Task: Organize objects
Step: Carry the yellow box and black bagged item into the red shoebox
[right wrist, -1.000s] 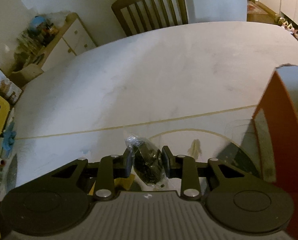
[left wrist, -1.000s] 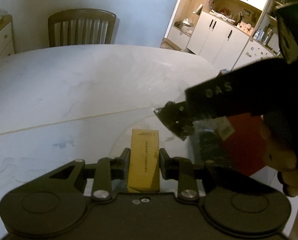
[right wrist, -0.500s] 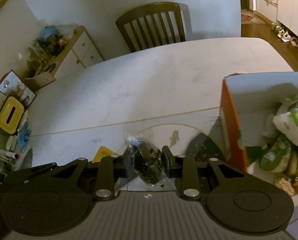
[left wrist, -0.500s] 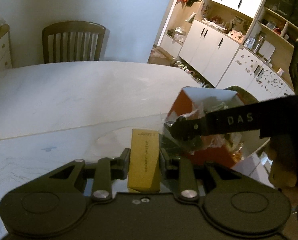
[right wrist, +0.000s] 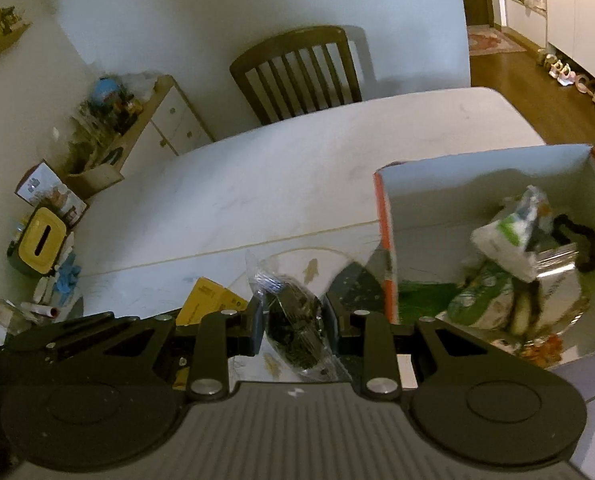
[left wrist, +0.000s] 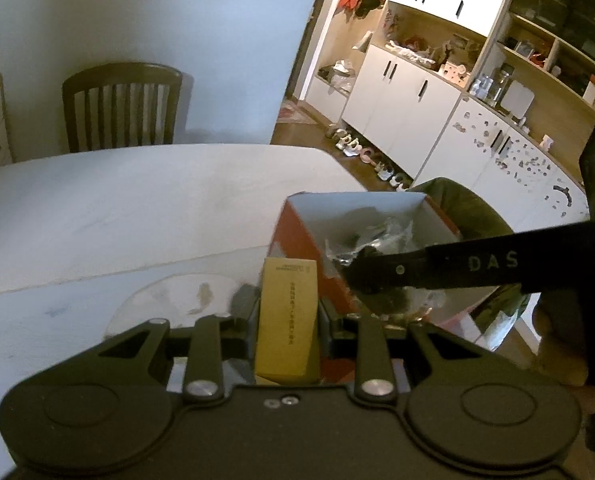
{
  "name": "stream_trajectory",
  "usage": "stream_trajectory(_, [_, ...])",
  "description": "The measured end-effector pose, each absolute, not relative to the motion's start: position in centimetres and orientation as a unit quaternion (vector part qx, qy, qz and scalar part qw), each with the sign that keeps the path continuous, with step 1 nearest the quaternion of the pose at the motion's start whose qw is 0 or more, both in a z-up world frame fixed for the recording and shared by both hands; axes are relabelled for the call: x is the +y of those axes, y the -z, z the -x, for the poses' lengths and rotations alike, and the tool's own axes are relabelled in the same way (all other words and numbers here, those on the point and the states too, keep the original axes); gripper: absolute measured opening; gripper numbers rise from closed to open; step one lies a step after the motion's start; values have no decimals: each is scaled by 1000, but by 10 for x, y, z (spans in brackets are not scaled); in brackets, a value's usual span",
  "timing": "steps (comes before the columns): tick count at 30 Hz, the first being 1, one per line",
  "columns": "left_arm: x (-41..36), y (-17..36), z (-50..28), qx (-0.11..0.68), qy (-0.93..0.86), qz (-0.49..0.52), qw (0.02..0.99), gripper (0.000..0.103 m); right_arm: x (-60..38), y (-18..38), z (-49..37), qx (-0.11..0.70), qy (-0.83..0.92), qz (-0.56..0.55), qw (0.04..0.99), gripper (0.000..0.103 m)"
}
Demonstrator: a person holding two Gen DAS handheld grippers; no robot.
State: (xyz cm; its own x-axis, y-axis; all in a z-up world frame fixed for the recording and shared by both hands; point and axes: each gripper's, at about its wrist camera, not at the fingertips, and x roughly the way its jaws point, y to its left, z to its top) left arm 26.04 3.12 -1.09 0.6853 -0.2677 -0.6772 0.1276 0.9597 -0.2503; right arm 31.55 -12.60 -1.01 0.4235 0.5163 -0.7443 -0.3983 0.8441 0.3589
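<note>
The left gripper [left wrist: 288, 312] is clamped on a slim yellow box [left wrist: 287, 320], which stands lengthwise between the fingers with its long axis pointing straight ahead. The right gripper [right wrist: 295, 320] is closed on a clear packet of dark stuff [right wrist: 293, 326], held the same way, pointing forward out of the jaws. Both are carried above the white table [left wrist: 117, 208], and the place they seem meant for is the open orange carton [right wrist: 385, 248] at the table's right end, already partly filled with green and silver bags [right wrist: 509, 280]. From the right gripper the carton lies ahead and to the right, its near orange wall just beside the right finger; in the left wrist view the right gripper [left wrist: 361, 268] reaches across with its tip and packet over the carton's open mouth. So the right hand looks nearer and likely to drop first, with the yellow box to follow. The left gripper sits just short of the carton's near corner and would need to go forward and right, over the rim. Inside, the free room is along the back wall and left side; the bags crowd the right. The carton stands close to the table's edge, with a dark green chair back [left wrist: 457, 200] beyond, so a hard push on its wall could shove it off.
</note>
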Motion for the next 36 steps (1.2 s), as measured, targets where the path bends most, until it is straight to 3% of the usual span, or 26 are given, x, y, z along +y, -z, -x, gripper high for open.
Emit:
stream_trajectory(10, [-28,6,-278,376,123,76,915,28,-213,4,-329,445,-245,-78,858,30])
stream_trajectory(24, [-100,40,-324,418,134,41,897,28,-306,40,-363,420,-181,-29,889,30])
stream_trajectory(36, [-151,87,-368,470,152,4,869,28,-311,83,-393,433,-181,13,883,30])
